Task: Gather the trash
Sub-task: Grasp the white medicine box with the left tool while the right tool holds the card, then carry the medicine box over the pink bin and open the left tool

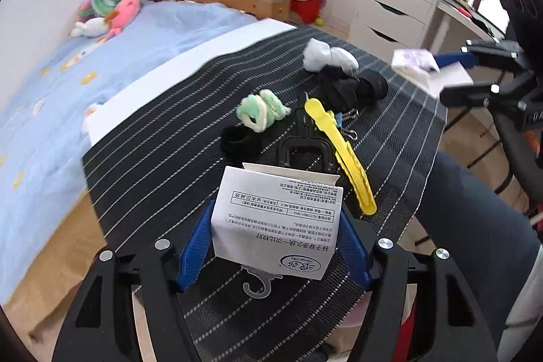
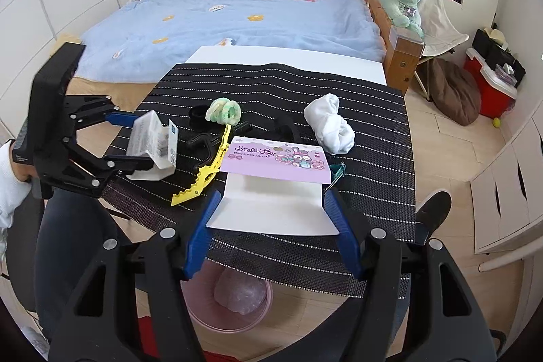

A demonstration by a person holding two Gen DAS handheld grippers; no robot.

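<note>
My left gripper (image 1: 276, 226) is shut on a white printed sock package card (image 1: 276, 219), held above the striped black mat (image 1: 152, 138); it also shows in the right wrist view (image 2: 135, 141), with the card (image 2: 152, 141) between its fingers. My right gripper (image 2: 271, 206) is shut on a purple and white pencil-cap card (image 2: 275, 178), held over the mat's near edge (image 2: 373, 192); it shows at the right of the left wrist view (image 1: 437, 80). A pink lined trash bin (image 2: 230, 301) stands on the floor below the table's near edge.
On the mat lie a yellow hair clip (image 1: 342, 155), a green and white scrunchie (image 1: 263, 111), a black hair tie (image 1: 237, 141), white socks (image 1: 325, 56), black socks (image 1: 353, 87), a black clamp and binder clips. A bed stands behind, white drawers to the right.
</note>
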